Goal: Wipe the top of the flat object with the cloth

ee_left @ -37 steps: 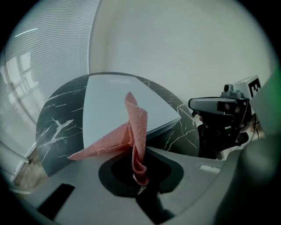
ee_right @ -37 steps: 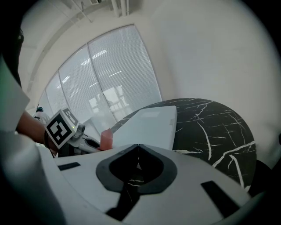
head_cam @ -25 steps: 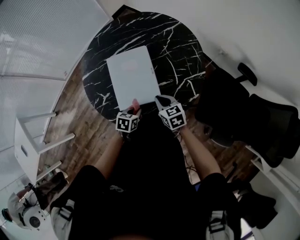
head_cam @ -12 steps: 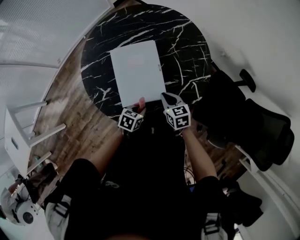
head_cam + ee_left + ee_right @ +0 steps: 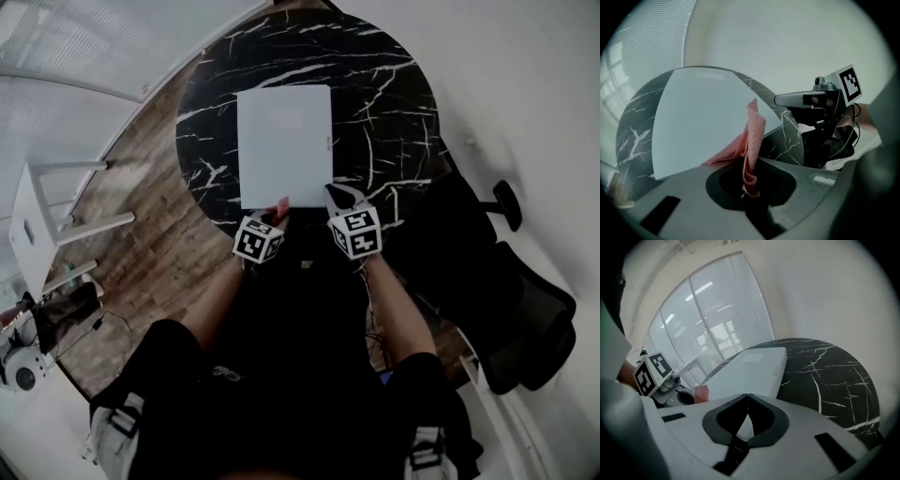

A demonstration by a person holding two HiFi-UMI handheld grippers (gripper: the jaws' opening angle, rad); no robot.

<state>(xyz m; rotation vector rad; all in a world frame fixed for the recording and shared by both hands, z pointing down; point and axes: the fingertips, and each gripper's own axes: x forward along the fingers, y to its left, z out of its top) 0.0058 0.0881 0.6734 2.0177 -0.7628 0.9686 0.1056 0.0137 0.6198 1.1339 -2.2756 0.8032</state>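
A white flat rectangular object (image 5: 284,145) lies on the round black marble table (image 5: 394,122). My left gripper (image 5: 275,217) hovers at the object's near edge, shut on a pink cloth (image 5: 282,202). In the left gripper view the cloth (image 5: 751,145) stands up folded out of the shut jaws (image 5: 749,161), with the white object (image 5: 703,117) just ahead. My right gripper (image 5: 339,200) is beside it at the object's near right corner. Its jaws (image 5: 748,398) are shut with nothing between them. The right gripper view also shows the object (image 5: 750,369) and the cloth (image 5: 701,393).
Black office chairs (image 5: 506,309) stand to the right of the table. A white stool (image 5: 47,234) stands on the wooden floor (image 5: 159,262) at the left. Window blinds run along the far left. The person's arms and dark clothes fill the lower head view.
The head camera has swung, so the table and object sit squarer in view. Both grippers stay at the object's near edge, the left still holding the cloth.
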